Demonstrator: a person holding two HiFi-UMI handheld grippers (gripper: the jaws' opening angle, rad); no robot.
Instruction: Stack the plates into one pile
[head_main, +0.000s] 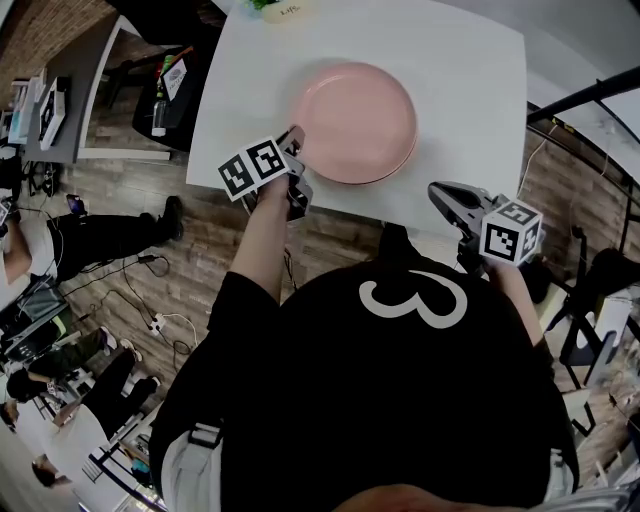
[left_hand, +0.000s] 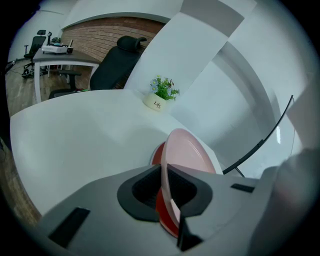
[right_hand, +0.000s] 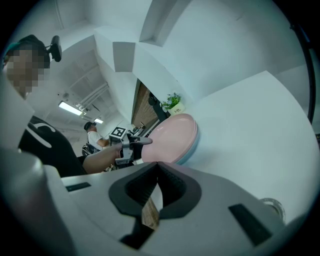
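A pink plate (head_main: 355, 120) lies on top of a pile on the white table (head_main: 470, 80). My left gripper (head_main: 295, 140) is shut on the plate's left rim. In the left gripper view the pink plate (left_hand: 187, 152) runs edge-on between the jaws of the left gripper (left_hand: 165, 167), with a red plate (left_hand: 161, 220) under it. In the right gripper view the pink plate (right_hand: 172, 137) rests on a light blue plate (right_hand: 192, 150), and the left gripper (right_hand: 145, 141) pinches its near rim. My right gripper (head_main: 437, 190) hangs shut and empty by the table's front right edge.
A small potted plant (left_hand: 159, 95) stands at the table's far edge. Beyond it are a black office chair (left_hand: 120, 60) and a grey desk (left_hand: 60, 55). People and cables are on the wooden floor (head_main: 120, 290) at the left. A black stand (head_main: 580, 100) crosses at the right.
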